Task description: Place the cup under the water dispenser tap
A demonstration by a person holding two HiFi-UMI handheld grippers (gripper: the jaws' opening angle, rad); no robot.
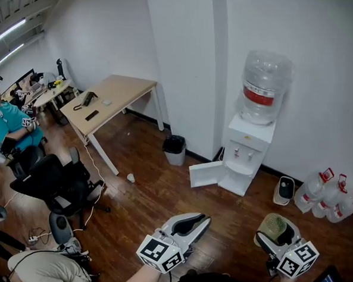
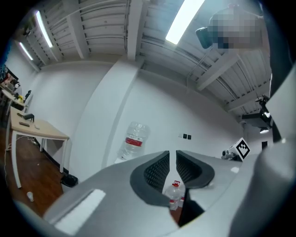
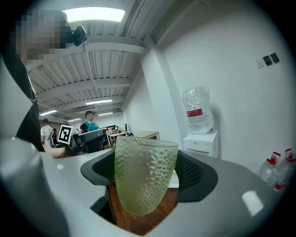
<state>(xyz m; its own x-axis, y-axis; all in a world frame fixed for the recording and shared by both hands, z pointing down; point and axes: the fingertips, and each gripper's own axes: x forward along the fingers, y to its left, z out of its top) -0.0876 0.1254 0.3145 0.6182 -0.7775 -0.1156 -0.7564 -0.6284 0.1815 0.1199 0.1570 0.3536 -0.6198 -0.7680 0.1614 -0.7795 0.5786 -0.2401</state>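
A green dimpled glass cup point(image 3: 144, 178) stands upright between the jaws of my right gripper point(image 3: 145, 159), which is shut on it. In the head view the cup point(image 1: 271, 224) and right gripper point(image 1: 276, 229) hang low at the right, well short of the white water dispenser point(image 1: 247, 153). The dispenser stands against the wall with a large bottle point(image 1: 263, 86) on top and two taps above a drip shelf. It also shows ahead and to the right in the right gripper view, dispenser point(image 3: 200, 139). My left gripper point(image 1: 202, 220) hovers at centre, jaws a little apart and holding nothing; left gripper point(image 2: 176, 156).
The dispenser's lower cabinet door point(image 1: 204, 174) hangs open. A black waste bin point(image 1: 175, 148) stands to its left, several spare water bottles point(image 1: 331, 197) to its right. A wooden desk point(image 1: 110, 100), an office chair point(image 1: 57, 187) and a seated person point(image 1: 7, 127) fill the left.
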